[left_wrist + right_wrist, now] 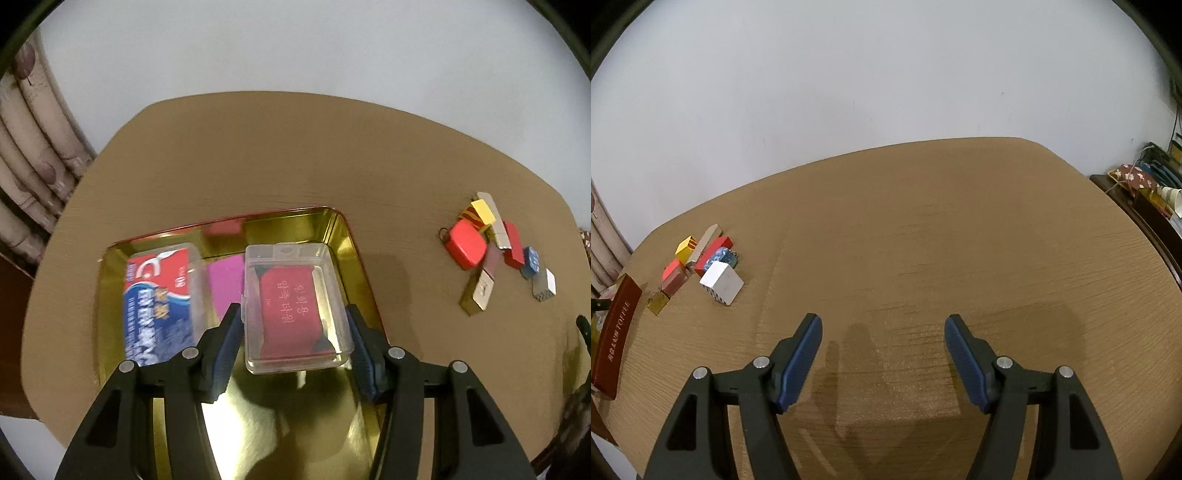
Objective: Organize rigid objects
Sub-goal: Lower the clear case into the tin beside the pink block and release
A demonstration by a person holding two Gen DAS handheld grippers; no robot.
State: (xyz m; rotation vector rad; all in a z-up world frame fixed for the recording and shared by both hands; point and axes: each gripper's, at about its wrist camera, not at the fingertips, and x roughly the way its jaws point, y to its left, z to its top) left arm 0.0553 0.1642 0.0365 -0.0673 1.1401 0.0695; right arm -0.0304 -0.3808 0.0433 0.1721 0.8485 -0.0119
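In the left wrist view a gold tin tray (351, 240) lies on the brown table. My left gripper (293, 325) is shut on a clear plastic case (295, 306) with a red card deck inside, held just above the tray's right half. A red and blue boxed deck (159, 299) and a pink card (223, 288) lie in the tray's left part. My right gripper (882, 332) is open and empty above bare table. A cluster of small blocks (709, 264) lies to its far left; it also shows in the left wrist view (495, 251).
A dark red "TOFFEE" tin wall (617, 339) stands at the left edge of the right wrist view. Curtains (33, 147) hang at the left. A cluttered dark shelf (1145, 184) stands off the table's right. A white wall is behind.
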